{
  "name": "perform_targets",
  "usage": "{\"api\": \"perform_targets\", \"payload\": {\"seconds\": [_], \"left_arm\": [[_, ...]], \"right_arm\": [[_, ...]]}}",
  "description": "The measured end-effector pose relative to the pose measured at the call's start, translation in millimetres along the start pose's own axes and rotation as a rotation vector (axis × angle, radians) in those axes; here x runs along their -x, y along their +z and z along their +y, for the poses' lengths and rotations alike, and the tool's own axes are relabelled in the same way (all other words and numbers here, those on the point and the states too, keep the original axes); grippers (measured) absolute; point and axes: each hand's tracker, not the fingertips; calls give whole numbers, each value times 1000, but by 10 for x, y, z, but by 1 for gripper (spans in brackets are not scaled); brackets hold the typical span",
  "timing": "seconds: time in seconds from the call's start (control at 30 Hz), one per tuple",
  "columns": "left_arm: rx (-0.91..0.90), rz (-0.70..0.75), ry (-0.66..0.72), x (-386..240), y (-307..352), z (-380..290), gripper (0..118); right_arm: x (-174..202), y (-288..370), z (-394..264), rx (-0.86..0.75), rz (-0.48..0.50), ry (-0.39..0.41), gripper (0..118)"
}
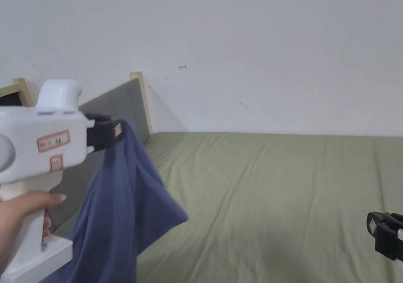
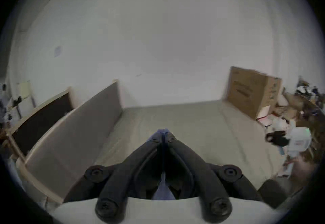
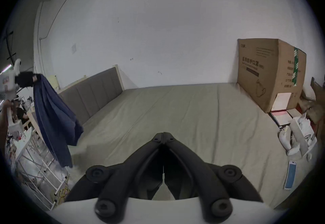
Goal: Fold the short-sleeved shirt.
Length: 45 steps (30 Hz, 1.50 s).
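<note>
Bed (image 1: pixel 275 201): olive sheet, spread flat below white wall (image 1: pixel 256 39); grey headboard (image 1: pixel 118 102) at left end. Cardboard box (image 3: pixel 269 73) stood at far right corner of bed. Shirt (image 1: pixel 118 205): blue, hung crumpled in air over bed's left edge, pinched at top by left tool (image 1: pixel 117 130), jaws clamped on fabric. Right tool (image 3: pixel 163 135): jaws together, nothing between, low over bed, well apart from shirt.

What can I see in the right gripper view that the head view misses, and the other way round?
The right gripper view alone shows the cardboard box at the bed's far end and the right gripper shut on nothing. The head view alone shows the hand on the left gripper. Both show the blue shirt hanging from that gripper over the green bed.
</note>
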Motion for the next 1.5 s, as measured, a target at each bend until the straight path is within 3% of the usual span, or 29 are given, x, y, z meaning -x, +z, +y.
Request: {"api": "perform_targets", "payload": {"seconds": [0.17,0.33,0.47,0.63,0.67,0.7,0.73,0.77,0.8,0.97,1.07,1.27,1.37,1.4,1.43,1.5], "left_arm": [[40,-211,12,-654,-396,289,0],[185,-366,-57,-1458,-1233,40,0],[469,-594,133,-2075,-2122,-521,0],[802,-597,118,-2730,-2910,-1448,2],[828,-596,141,-2784,-2976,-1589,7],[858,-597,167,-2823,-3033,-1712,21],[886,-594,190,-2839,-3079,-1819,66],[899,-596,214,-2863,-3085,-1925,99],[904,-598,225,-2853,-3089,-1963,107],[832,-597,256,-2596,-2940,-1735,104],[659,-546,279,-2132,-2514,-1464,104],[155,-180,232,-1368,-1473,-1411,101],[-62,-67,195,-1229,-1078,-1594,96],[-89,-50,181,-1212,-1001,-1641,88],[-115,-26,168,-1200,-941,-1700,69],[-117,-14,151,-1205,-855,-1778,17]], "right_arm": [[-258,250,94,-60,-55,-29,0],[-597,426,81,-83,-142,-57,0],[-883,463,-52,-69,-205,-99,0],[-1115,440,-245,-24,-250,-148,0],[-1133,437,-276,-17,-255,-151,0],[-1151,433,-307,-10,-258,-153,0],[-1160,428,-333,-4,-258,-155,0],[-1166,419,-355,4,-259,-156,0],[-1170,408,-372,10,-259,-158,0],[-1121,344,-390,27,-248,-152,0],[-1051,362,-321,12,-234,-155,0],[-825,411,-163,-90,-227,-71,0],[-701,406,-127,-176,-240,-62,0],[-666,399,-127,-201,-240,-58,0],[-627,385,-125,-214,-244,-55,0],[-570,354,-122,-231,-253,-59,0]]}}
